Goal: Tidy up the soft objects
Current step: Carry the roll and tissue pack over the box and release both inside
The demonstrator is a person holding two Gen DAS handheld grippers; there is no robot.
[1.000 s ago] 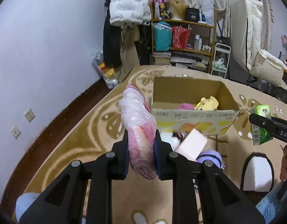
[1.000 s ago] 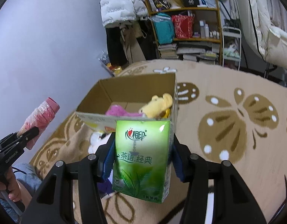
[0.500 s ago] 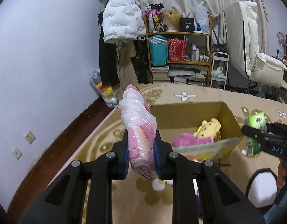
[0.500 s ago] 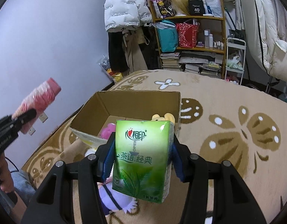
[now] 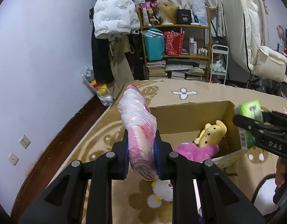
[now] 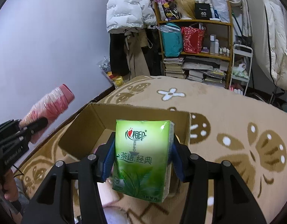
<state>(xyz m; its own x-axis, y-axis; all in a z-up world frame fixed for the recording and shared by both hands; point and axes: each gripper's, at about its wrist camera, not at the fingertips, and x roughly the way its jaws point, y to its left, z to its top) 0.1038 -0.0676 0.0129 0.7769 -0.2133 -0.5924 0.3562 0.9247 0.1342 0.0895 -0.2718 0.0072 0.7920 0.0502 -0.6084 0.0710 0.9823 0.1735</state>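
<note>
Clearly the right tool [image 6: 142, 160] clamps a green "心相印" tissue pack [image 6: 141, 158], the left tool [image 5: 141, 153] a pink plastic-wrapped roll [image 5: 138, 128].

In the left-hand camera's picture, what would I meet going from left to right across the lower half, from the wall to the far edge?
Wall sockets → pink wrapped roll held in the left tool → purple plush → yellow bear plush → green tissue pack held in the right tool.
</note>
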